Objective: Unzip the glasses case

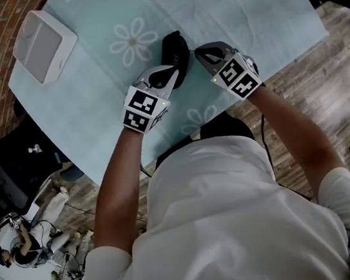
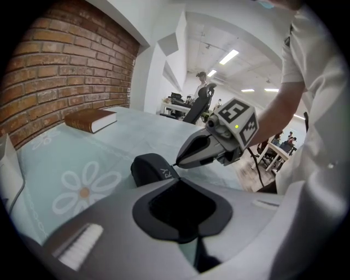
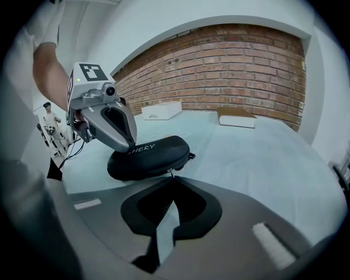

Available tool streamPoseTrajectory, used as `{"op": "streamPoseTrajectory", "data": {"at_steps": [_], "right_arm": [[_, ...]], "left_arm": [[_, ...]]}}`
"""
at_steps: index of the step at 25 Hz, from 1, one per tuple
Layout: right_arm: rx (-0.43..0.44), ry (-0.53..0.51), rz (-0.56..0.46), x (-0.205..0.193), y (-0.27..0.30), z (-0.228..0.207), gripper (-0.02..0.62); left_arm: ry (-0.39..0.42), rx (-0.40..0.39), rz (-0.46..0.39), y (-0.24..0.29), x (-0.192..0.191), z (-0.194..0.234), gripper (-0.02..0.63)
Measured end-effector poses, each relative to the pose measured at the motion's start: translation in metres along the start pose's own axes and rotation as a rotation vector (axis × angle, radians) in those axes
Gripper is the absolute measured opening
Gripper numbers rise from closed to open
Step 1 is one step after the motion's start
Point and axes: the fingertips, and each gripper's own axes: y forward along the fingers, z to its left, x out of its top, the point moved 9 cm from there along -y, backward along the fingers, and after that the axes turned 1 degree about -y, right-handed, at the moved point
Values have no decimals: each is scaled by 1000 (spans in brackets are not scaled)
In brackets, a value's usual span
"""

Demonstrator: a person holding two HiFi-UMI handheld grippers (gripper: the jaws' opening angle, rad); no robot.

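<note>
We find the near end of the glasses case (image 2: 150, 168) hidden behind the body of the left gripper (image 2: 178, 180). The zipper pull (image 3: 171, 173) at the tips of the right gripper (image 3: 173, 178) is too small for us to tell whether it is pinched or merely touched.

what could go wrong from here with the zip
1. The right gripper pinches the tiny zipper pull only at the tips of its fingers, so it may slip out once pulled.
2. The left gripper seems to press on the glasses case with fingers together, not clamped round it, so the case could slide on the tablecloth.
</note>
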Motion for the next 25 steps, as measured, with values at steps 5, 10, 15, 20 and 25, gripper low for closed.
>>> {"op": "streamPoseTrajectory", "data": {"at_steps": [5, 10, 15, 20, 25], "right_arm": [[34, -38, -1, 6, 3, -16, 2], [61, -90, -5, 15, 2, -29, 2], [104, -146, 1, 21, 8, -41, 2], [143, -217, 13, 28, 11, -48, 2], [184, -271, 17, 34, 16, -59, 2]], "left_arm": [[-23, 6, -4, 0, 2, 1, 55], [-28, 21, -2, 2, 2, -4, 55], [-33, 35, 0, 4, -1, -4, 55], [-53, 30, -2, 2, 3, -7, 55], [-59, 22, -9, 4, 8, -8, 55]]}}
